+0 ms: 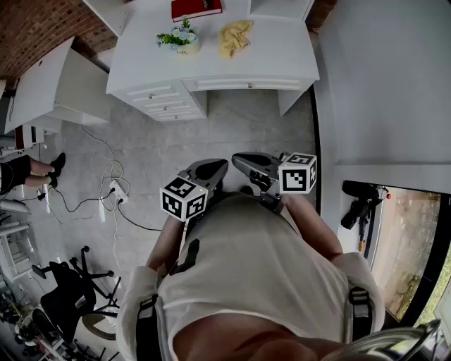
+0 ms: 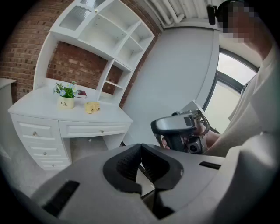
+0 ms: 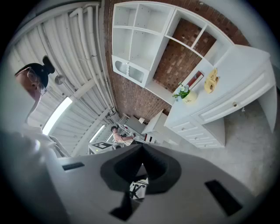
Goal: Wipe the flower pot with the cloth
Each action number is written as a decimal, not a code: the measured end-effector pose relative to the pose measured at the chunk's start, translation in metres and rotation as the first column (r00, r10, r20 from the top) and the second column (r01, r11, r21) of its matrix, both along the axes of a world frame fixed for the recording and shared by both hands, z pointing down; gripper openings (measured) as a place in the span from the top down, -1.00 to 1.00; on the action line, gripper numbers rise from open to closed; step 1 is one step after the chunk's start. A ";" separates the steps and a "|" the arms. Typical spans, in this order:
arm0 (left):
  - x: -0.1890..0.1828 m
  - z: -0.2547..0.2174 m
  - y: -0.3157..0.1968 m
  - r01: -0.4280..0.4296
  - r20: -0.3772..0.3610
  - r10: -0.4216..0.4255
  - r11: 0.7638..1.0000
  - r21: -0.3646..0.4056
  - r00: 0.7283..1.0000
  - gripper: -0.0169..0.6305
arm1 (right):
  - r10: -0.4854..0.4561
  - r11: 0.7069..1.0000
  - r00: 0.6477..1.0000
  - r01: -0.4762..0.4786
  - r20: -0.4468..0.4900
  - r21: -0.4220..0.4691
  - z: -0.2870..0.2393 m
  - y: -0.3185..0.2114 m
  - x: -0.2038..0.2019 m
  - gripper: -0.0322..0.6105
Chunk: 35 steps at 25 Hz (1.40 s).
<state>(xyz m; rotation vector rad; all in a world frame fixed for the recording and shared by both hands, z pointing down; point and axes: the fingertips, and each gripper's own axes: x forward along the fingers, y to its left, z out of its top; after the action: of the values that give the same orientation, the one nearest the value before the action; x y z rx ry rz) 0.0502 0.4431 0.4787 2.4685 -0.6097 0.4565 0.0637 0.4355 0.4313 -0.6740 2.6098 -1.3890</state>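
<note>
Head view: flower pot [image 1: 184, 44] stood on the white desk [image 1: 282, 49] with the yellow cloth [image 1: 235, 37] just beside it, both well apart from the left gripper [image 1: 223, 165] and right gripper [image 1: 237, 159]. Left gripper view showed its jaws pressed together, empty. Right gripper view showed the same.

The white counter [image 1: 278, 53] with drawers carries a small cream flower pot [image 1: 187, 46] of green and pale blooms, a crumpled yellow cloth [image 1: 234, 37] near it, and a flat red book [image 1: 196, 8] behind.
</note>
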 end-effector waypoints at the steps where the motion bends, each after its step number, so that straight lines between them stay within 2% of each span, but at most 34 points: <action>1: -0.004 0.003 0.004 -0.011 0.009 0.011 1.000 -0.006 1.000 0.88 | 0.002 1.000 1.000 -0.002 -0.002 -0.001 -0.001 -0.002 -0.005 0.87; 6: -0.028 0.007 0.009 -0.060 0.048 0.060 0.998 0.005 0.997 0.88 | 0.022 0.999 1.000 -0.022 -0.007 -0.035 0.002 -0.008 -0.029 0.87; 17: -0.081 0.008 -0.019 -0.027 0.022 0.027 1.000 0.007 0.999 0.88 | 0.042 0.995 0.999 -0.043 -0.023 -0.088 0.010 -0.035 -0.072 0.87; 21: -0.106 0.004 -0.032 0.003 0.004 -0.003 1.000 0.026 1.000 0.88 | -0.003 0.998 0.999 0.000 -0.045 -0.069 0.008 -0.043 -0.098 0.87; 24: -0.124 -0.004 -0.043 0.026 -0.042 -0.024 0.999 0.040 0.999 0.88 | -0.052 0.998 0.996 0.048 -0.075 -0.050 0.008 -0.044 -0.118 0.87; 30: -0.137 -0.038 -0.054 -0.007 -0.203 0.022 0.997 0.078 0.979 0.88 | -0.085 0.996 0.992 0.085 -0.094 -0.005 0.005 -0.051 -0.141 0.87; 35: -0.133 -0.051 -0.054 -0.023 -0.288 0.038 0.998 0.057 0.957 0.88 | -0.091 0.996 0.993 0.091 -0.081 -0.001 0.003 -0.054 -0.143 0.87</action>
<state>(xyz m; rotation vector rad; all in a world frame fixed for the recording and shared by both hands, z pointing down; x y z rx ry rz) -0.0828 0.3894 0.4275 2.5327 -0.4680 0.0861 -0.0793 0.3815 0.4340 -0.6320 2.7370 -1.4108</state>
